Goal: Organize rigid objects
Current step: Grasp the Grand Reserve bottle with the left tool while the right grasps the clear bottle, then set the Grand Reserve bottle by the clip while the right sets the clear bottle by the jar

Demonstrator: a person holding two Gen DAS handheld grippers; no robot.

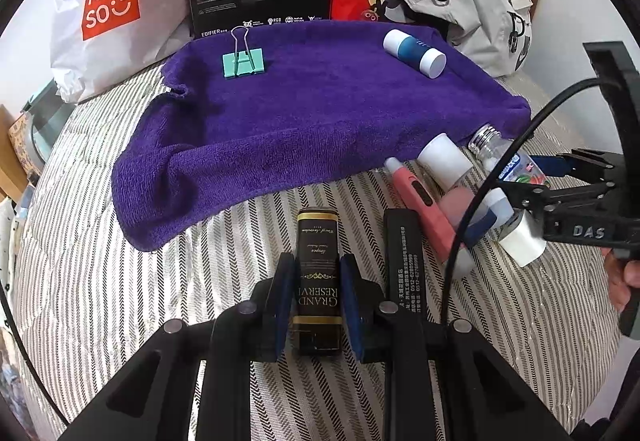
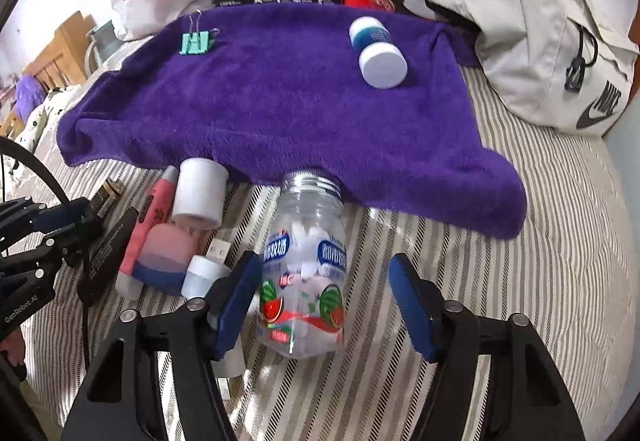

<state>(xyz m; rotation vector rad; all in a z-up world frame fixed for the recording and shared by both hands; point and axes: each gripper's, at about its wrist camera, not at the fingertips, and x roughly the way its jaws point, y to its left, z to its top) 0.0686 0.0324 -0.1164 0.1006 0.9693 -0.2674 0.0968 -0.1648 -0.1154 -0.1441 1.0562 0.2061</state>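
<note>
1. Rigid objects lie in two groups on a striped bed: a green binder clip (image 1: pixel 243 61) and a blue-and-white bottle (image 1: pixel 414 53) rest well apart on a purple towel (image 1: pixel 304 113) in the upper half of the frame, while the rest cluster off the towel's near edge at lower right.
2. The left tool (image 1: pixel 316 301), bottom centre of its own view, is clenched on a black-and-gold box (image 1: pixel 318 281) lettered "Grand Reserve"; a flat black case (image 1: pixel 404 265) lies just beside it.
3. The right tool (image 2: pixel 326 305) is released, its blue pads standing either side of a clear candy bottle (image 2: pixel 306 273) that lies on its side with its open neck touching the towel's edge. The left pad seems to touch the bottle, though the fisheye view makes contact hard to judge.
4. Left of the bottle sit a white cap (image 2: pixel 199 193), a pink pen-shaped item (image 2: pixel 150 225) and a pink-and-blue container (image 2: pixel 166 257), close together.
5. The step in hand looks like picking up strays for transfer onto the towel: the box is gripped, the bottle only straddled.
6. Next, the right tool would need to close across the bottle's smooth, round body, which may roll or slip, then lift it clear of its neighbours.
</note>
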